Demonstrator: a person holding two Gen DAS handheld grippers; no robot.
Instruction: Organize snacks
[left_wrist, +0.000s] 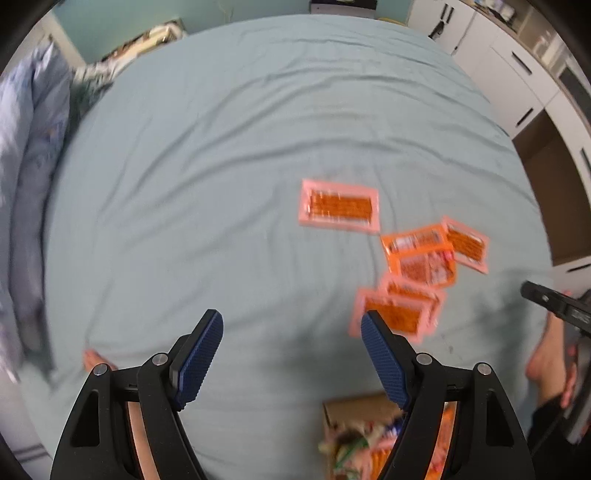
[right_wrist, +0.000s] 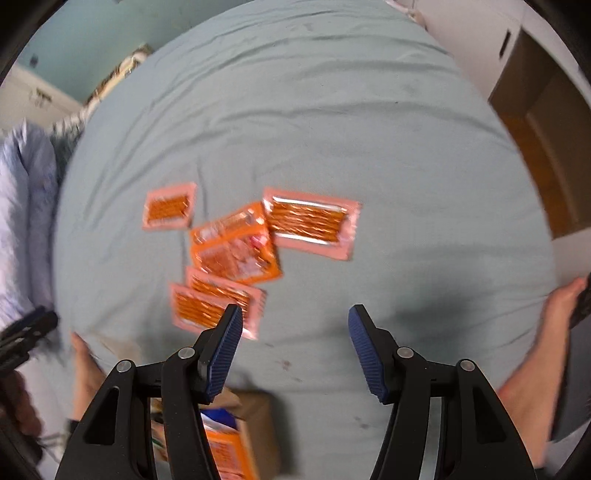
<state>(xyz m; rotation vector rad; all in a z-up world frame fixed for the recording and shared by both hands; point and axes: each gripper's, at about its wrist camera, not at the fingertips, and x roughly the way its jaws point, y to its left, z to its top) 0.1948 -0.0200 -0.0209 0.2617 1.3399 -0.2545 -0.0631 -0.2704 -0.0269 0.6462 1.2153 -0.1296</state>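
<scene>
A: Left claw (left_wrist: 291, 354): fingers wide apart, nothing between them, hovering above the bed (left_wrist: 221, 166). Right claw (right_wrist: 295, 350): likewise spread and empty.

B: Snack positions?

A: One pink pretzel-stick packet (left_wrist: 339, 205) lies alone on the sheet. Near it, an orange snack packet (left_wrist: 421, 254) overlaps the edge of another pink packet (left_wrist: 466, 245). Two stacked pink packets (left_wrist: 397, 312) sit nearest the left claw, just past its right finger. Frames are motion-blurred; labels unreadable.

B: Progress?

A: Judgement: early to middle. Five packets are loose on the sheet in no clear order. A cardboard box (left_wrist: 354, 406) at the near edge holds more mixed snacks, so sorting out of it is probably unfinished. Remaining: group the pink packets together and set the orange one apart.

B: Differences between views?

A: The right wrist view shows the same five packets, with the orange packet (right_wrist: 236, 245) in the middle, and the box (right_wrist: 255, 432) holding an orange carton and something blue. It also shows bare feet at both lower edges. The left view shows white cabinets (left_wrist: 517, 74) and bedding heaped at the left.
</scene>
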